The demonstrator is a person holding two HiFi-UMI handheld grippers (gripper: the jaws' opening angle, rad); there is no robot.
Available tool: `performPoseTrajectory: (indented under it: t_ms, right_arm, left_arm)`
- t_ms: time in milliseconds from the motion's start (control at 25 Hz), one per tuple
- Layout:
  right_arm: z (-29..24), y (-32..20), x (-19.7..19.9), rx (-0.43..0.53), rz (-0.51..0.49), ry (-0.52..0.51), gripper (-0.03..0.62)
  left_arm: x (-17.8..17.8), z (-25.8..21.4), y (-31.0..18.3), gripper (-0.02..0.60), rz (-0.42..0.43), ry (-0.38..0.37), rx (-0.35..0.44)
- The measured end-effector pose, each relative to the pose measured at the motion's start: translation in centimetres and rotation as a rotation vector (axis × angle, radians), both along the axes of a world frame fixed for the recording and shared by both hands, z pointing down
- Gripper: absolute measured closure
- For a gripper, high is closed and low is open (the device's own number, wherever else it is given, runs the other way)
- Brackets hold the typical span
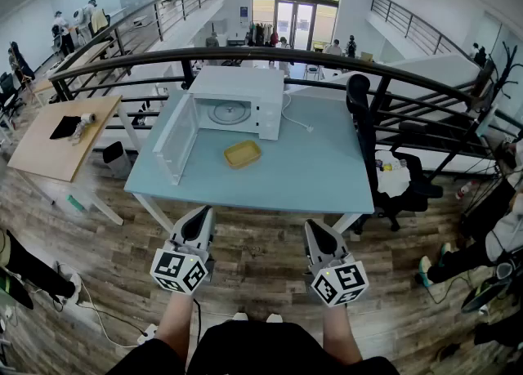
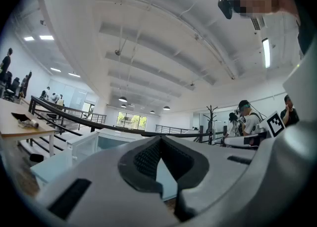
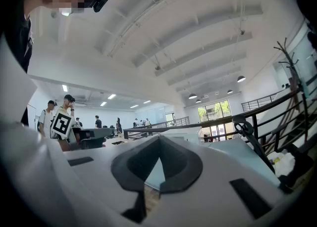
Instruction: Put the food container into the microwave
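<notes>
A shallow yellow food container (image 1: 243, 154) lies on the light blue table (image 1: 327, 169), just in front of the white microwave (image 1: 245, 87). The microwave's door (image 1: 177, 138) swings open to the left, showing the turntable inside. Both grippers hover over the wooden floor, short of the table's near edge and well away from the container. My left gripper (image 1: 202, 212) (image 2: 159, 139) is shut and holds nothing. My right gripper (image 1: 313, 225) (image 3: 159, 138) is likewise shut and empty. In both gripper views the jaws point up and forward, and the table edge shows beyond them.
A black office chair (image 1: 364, 104) stands at the table's right end. A dark curved railing (image 1: 270, 55) runs behind the table. A wooden table (image 1: 57, 140) is off to the left. The microwave's white cable (image 1: 296, 118) trails on the tabletop. People stand around the room's edges.
</notes>
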State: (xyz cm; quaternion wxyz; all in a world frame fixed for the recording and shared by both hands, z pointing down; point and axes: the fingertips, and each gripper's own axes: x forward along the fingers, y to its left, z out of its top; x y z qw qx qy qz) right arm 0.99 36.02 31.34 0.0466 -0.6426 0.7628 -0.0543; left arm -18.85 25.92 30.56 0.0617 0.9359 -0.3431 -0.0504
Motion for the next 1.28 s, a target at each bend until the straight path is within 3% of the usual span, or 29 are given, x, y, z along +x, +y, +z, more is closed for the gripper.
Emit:
performPoseTrajectory:
  t_ms: [440, 1280]
  right_arm:
    - [0.2, 0.7, 2.0, -0.001, -0.015, -0.005, 0.588]
    - [1.8, 2.3, 6.1, -0.006, -0.135, -0.063, 0.586]
  left_arm:
    - [2.2, 0.2, 0.9, 0.575, -0.005, -0.012, 0.0]
    - [6.9, 1.2, 4.3, 0.575, -0.063, -0.046, -0.013]
